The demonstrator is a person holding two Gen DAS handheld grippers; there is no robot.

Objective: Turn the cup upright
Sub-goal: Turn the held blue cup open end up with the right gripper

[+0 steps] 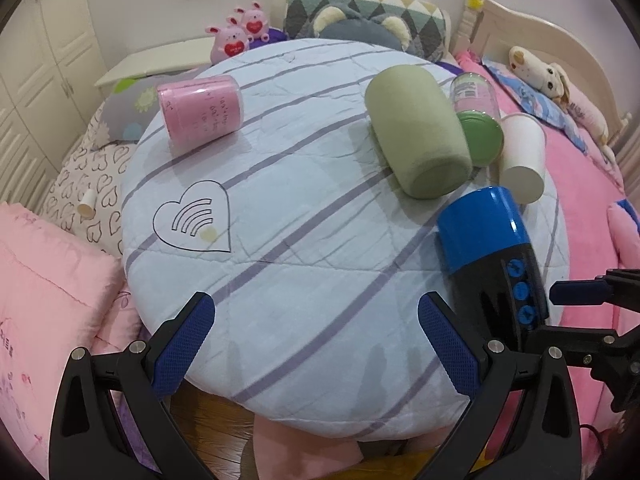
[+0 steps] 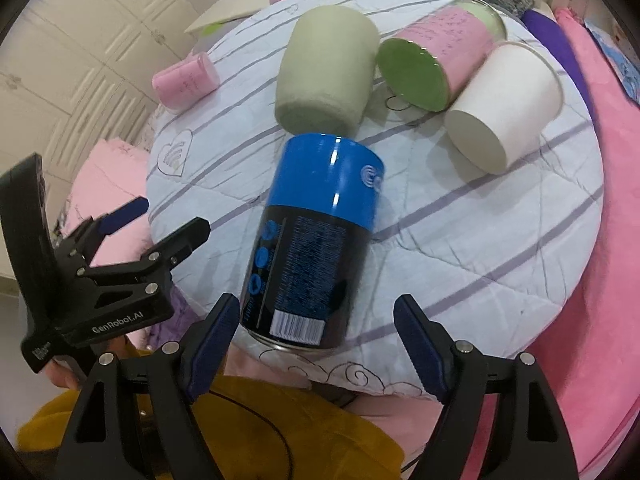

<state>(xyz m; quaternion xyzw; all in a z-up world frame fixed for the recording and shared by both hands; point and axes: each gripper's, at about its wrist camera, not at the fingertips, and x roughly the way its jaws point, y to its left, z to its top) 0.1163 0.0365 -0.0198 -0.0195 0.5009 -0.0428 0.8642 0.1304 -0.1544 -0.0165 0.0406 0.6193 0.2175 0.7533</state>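
Observation:
A white paper cup [image 1: 522, 158] [image 2: 505, 106] lies on its side at the right of a round striped cushion [image 1: 304, 216] [image 2: 460, 240], its closed base toward the cameras. A sage green cup [image 1: 418, 132] [image 2: 326, 86] lies on its side beside it. My left gripper [image 1: 316, 344] is open and empty over the cushion's near edge; it also shows in the right wrist view [image 2: 160, 220]. My right gripper [image 2: 316, 356] is open, its fingers either side of the near end of a blue and black can [image 2: 316, 236] [image 1: 492, 256], not closed on it.
A clear jar with a green lid [image 1: 478, 120] [image 2: 436, 60] lies between the two cups. A pink jar [image 1: 200, 110] [image 2: 186, 78] lies at the cushion's far left. Pillows, plush toys [image 1: 240, 34] and a pink bedspread [image 1: 584, 216] surround the cushion.

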